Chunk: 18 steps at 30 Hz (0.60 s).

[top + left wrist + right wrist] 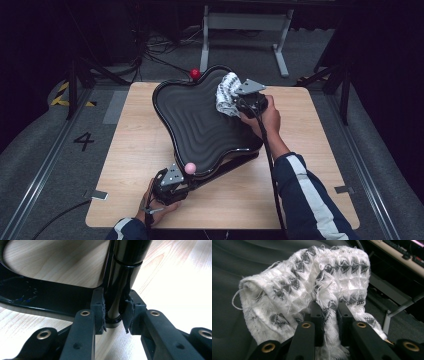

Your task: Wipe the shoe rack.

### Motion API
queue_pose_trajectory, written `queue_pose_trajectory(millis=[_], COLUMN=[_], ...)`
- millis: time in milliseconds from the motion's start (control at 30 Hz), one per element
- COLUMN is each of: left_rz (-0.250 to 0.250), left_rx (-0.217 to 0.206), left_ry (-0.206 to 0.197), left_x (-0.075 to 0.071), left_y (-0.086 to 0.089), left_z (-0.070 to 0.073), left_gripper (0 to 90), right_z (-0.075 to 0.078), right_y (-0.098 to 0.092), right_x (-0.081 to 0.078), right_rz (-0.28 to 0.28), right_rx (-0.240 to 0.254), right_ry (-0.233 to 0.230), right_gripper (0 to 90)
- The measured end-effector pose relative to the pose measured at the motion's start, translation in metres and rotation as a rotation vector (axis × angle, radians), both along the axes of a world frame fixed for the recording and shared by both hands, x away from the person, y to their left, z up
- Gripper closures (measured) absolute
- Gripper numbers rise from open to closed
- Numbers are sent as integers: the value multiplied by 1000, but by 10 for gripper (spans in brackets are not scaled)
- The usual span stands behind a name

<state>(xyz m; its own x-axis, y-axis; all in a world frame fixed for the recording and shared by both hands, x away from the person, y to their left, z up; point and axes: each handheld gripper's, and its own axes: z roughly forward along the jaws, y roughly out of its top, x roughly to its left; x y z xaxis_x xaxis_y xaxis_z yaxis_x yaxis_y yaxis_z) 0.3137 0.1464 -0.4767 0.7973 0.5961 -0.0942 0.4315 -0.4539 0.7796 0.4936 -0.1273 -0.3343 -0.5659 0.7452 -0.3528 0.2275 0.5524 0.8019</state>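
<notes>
Right tool (235, 97) clamps cloth (226, 92) on tilted tray (200, 120) — wipe along the ridges, steady pressure; left tool (176, 186) grips its stand leg (117, 290) — hold it firm.

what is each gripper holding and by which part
Left gripper clamps the black stand's post; right gripper pinches a fold of the white-grey cloth.

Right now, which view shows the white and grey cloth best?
The right gripper view: the cloth sits close up, its waffle weave sharp, pinched between the right gripper jaws. The high view shows the cloth small, bunched on the black tray's far edge. The left gripper view looks at the tray's stand.
</notes>
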Motion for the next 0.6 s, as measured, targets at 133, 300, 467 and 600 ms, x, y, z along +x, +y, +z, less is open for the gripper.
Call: queue_pose_trajectory(millis=[133,300,467,600], left_rz=[3,0,-5,-4], left_rx=[-15,-23,-21,-23], left_ry=[6,11,7,10], left_x=[0,1,2,1], left_y=[0,0,1,1], left_z=[-1,-2,-2,-2], left_gripper=[719,719,720,720], right_z=[1,3,3,3], right_y=[-3,7,26,43], right_x=[0,-4,-11,-18], right_rz=[-10,17,72,128], right_rx=[11,11,16,11], right_ry=[-17,-41,-41,-36], right_gripper=[799,799,798,798])
